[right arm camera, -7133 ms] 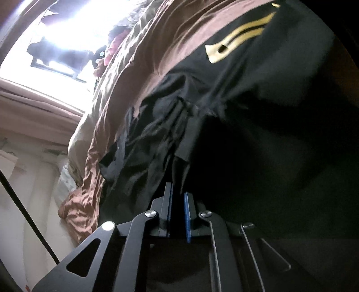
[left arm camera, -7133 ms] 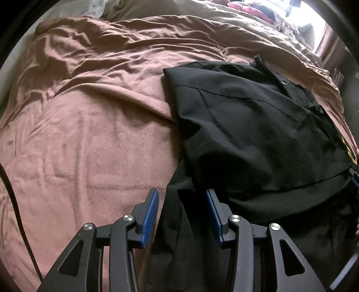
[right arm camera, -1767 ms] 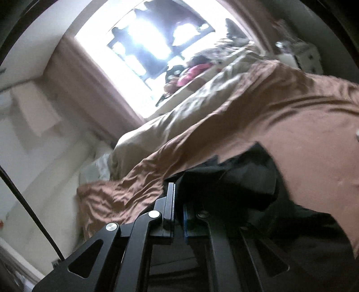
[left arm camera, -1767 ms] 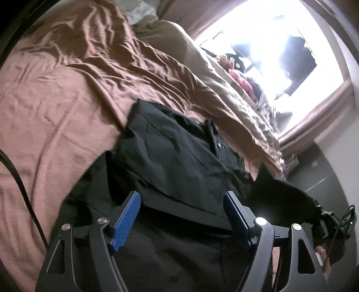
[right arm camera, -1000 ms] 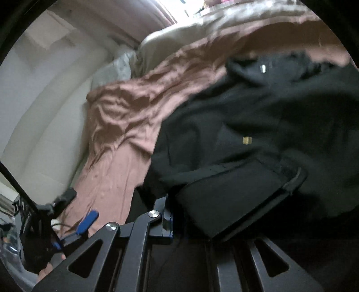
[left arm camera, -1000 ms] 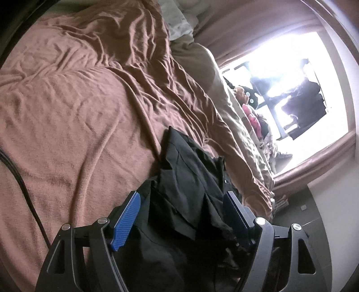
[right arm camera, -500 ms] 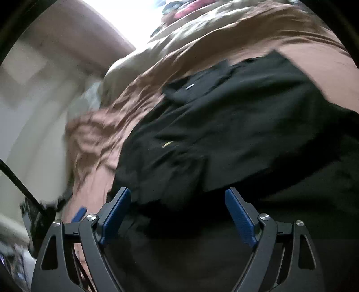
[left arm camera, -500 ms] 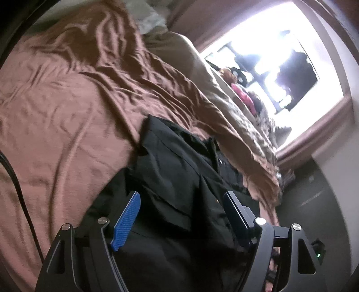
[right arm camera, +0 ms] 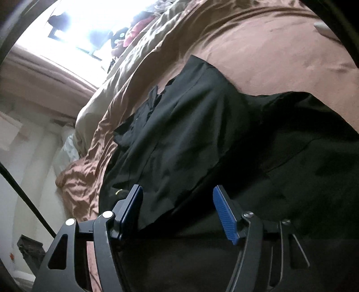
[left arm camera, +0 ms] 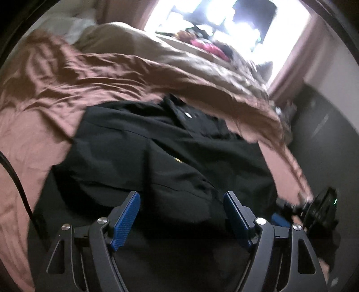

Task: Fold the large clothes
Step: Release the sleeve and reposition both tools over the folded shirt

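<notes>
A large black garment (left arm camera: 157, 152) lies partly folded on the brown bedspread (left arm camera: 44, 107), its sides laid over the middle and its collar toward the far side. It also fills the right wrist view (right arm camera: 190, 125). My left gripper (left arm camera: 181, 215) is open and empty, just above the garment's near part. My right gripper (right arm camera: 178, 209) is open and empty over the garment's near edge. The right gripper also shows at the right edge of the left wrist view (left arm camera: 318, 206).
A beige duvet (left arm camera: 179, 54) and red and patterned items (left arm camera: 208, 47) lie at the bed's far side under a bright window (left arm camera: 224, 18). A black cable (left arm camera: 13, 175) hangs at the left. A white wall (right arm camera: 22, 175) stands beside the bed.
My right gripper was shut on a fold of the garment, carried it across, and has opened and let it go. The left gripper has stayed open and swung around over the garment.
</notes>
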A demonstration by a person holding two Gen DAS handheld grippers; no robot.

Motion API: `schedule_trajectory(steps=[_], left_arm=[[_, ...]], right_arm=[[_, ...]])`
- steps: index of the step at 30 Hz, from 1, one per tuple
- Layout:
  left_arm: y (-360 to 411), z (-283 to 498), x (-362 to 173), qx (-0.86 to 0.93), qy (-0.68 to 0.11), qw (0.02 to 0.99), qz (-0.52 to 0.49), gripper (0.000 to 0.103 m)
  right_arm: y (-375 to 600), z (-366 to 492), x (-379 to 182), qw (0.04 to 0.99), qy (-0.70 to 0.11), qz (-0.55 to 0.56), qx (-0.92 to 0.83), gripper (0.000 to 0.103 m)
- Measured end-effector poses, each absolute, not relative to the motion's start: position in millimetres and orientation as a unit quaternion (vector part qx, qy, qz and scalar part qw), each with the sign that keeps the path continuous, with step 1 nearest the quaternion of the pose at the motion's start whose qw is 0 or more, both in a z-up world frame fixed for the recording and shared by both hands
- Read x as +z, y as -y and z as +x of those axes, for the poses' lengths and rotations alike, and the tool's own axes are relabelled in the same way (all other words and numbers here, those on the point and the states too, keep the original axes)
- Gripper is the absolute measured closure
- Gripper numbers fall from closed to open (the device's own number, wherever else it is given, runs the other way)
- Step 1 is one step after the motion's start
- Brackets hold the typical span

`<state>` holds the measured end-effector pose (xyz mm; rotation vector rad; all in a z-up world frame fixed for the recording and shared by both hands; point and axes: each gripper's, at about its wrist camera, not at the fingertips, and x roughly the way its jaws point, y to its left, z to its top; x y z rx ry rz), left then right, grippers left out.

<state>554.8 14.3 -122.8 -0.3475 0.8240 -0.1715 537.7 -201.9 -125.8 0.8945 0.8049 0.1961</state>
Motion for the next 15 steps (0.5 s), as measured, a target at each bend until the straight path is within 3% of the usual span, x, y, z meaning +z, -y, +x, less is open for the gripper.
schedule_trajectory(steps=[7, 11, 15], left_arm=[[68, 585, -140, -0.101, -0.453, 0.885, -0.034, 0.025], [88, 601, -165, -0.062, -0.487, 0.870, 0.040, 0.025], [85, 607, -179, -0.021, -0.495, 0.864, 0.090, 0.025]], right_arm=[[230, 525, -153, 0.805, -0.378, 0.451, 0.074, 0.040], [243, 527, -162, 0.794, -0.373, 0.473, 0.076, 0.048], [242, 528, -163, 0.792, -0.373, 0.476, 0.081, 0.048]])
